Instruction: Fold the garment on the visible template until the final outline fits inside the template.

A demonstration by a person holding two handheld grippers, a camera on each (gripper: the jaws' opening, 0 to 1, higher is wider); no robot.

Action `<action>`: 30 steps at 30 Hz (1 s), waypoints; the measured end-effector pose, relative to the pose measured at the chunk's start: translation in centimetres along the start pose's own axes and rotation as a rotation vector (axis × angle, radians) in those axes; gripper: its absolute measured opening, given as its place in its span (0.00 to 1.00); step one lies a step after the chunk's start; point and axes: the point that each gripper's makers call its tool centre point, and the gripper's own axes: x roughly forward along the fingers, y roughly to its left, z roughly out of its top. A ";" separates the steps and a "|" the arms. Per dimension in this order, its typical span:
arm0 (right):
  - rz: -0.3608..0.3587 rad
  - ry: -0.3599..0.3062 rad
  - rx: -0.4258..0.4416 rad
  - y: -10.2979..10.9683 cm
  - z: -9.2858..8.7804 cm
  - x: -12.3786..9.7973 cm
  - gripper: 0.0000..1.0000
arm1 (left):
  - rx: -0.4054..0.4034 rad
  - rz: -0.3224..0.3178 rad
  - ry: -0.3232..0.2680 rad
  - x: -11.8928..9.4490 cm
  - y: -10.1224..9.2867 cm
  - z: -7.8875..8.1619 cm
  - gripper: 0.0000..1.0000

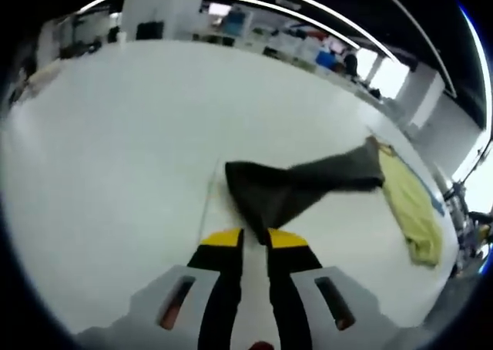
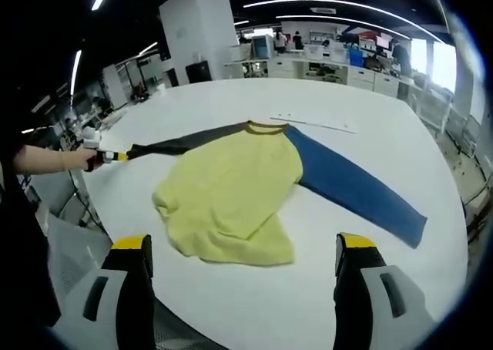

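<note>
Left gripper (image 1: 256, 240) clenched on the cuff of a dark sleeve (image 1: 296, 186), yellow-tipped jaws drawn close with the fabric pinched between them. Sleeve stretched out above the white tabletop (image 1: 115, 173) toward the far right, joining the yellow body of the garment (image 1: 412, 207) lying near the right edge. Thin pale strip (image 1: 209, 203) lying on the tabletop just left of the pinched cuff.

Right gripper (image 2: 245, 254) released, jaws spread wide apart and hovering at the near edge of the tabletop (image 2: 370, 288), touching nothing. Garment (image 2: 231, 192) seen spread near the middle of the round tabletop, yellow body rumpled and bunched at its near hem. Blue sleeve (image 2: 354, 188) lying flat, running out to the near right. Dark sleeve (image 2: 185, 143) pulled taut to the left, its end gripped at the tabletop's left edge by the other gripper (image 2: 108, 156), held in a person's hand (image 2: 77, 159). Faint rectangular template (image 2: 312, 122) marked on the tabletop beyond the collar, apart from the garment. Open office with desks and ceiling strip lights in the background.
</note>
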 end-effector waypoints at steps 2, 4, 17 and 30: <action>0.001 0.002 0.000 0.1 0.0 0.1 0.98 | 0.020 -0.003 0.003 -0.4 -0.7 0.2 0.00; 0.001 0.004 -0.002 0.1 0.0 0.1 0.98 | 0.039 -0.001 0.010 -0.5 -0.9 0.3 0.00; -0.012 0.006 -0.009 -0.5 0.4 0.0 0.98 | 0.281 0.108 -0.033 0.0 -0.5 5.5 0.00; -0.024 0.018 -0.010 -1.3 0.2 -0.1 0.98 | 0.343 0.122 -0.129 3.8 2.8 9.6 0.00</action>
